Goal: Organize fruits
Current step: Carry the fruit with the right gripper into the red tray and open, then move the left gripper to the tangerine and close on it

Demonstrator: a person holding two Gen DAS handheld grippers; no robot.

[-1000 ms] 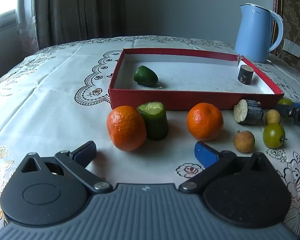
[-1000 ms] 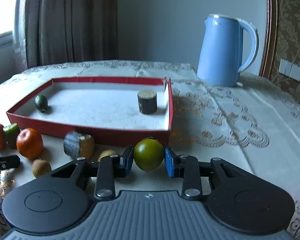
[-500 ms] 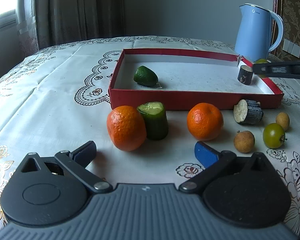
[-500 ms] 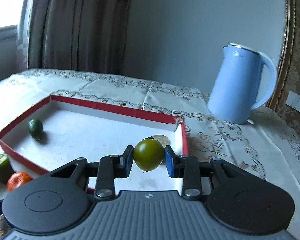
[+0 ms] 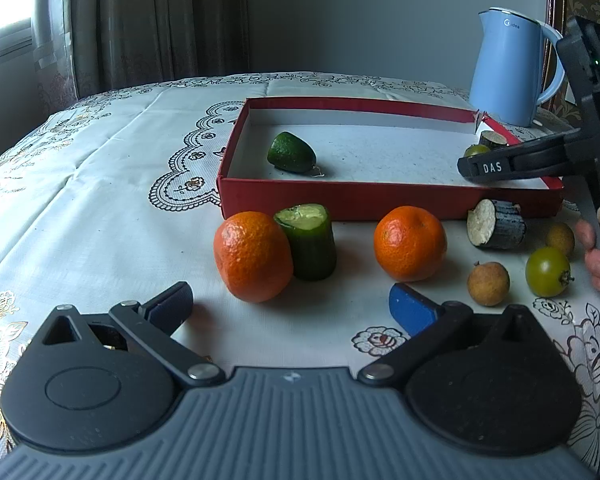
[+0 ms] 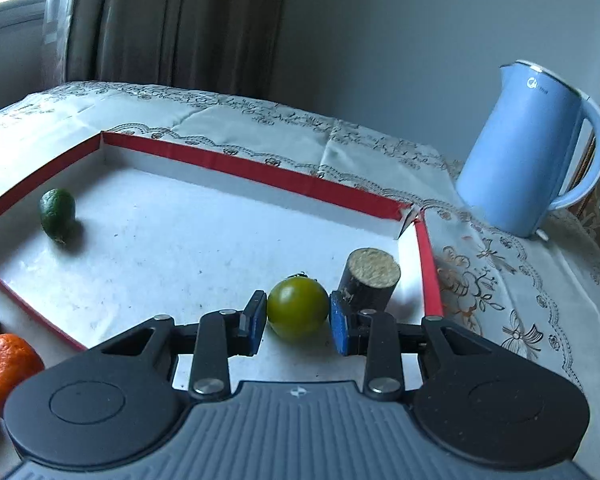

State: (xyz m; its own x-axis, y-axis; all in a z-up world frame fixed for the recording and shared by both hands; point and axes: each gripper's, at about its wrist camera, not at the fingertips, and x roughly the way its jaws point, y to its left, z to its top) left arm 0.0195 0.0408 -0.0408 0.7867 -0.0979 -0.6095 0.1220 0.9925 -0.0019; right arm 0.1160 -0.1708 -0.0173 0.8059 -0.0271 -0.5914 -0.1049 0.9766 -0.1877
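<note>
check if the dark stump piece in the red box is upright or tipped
Upright. In the right wrist view the stump stands on end in the box, pale cut face up, beside the green tomato the right gripper holds.

You are holding the left tongs [image 5: 290, 302] low and level with the jaws spread wide, nothing between them. Your right tongs [image 6: 298, 322] are reaching forward, blue pads [image 6: 339, 324] nearly closed around a round green fruit [image 6: 297, 309].

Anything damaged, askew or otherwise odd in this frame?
Yes: the red box has a split far-right corner, its wall ends parted and a flap bent out. Also, a dark cut stump lies tipped on its side on the tablecloth.
</note>
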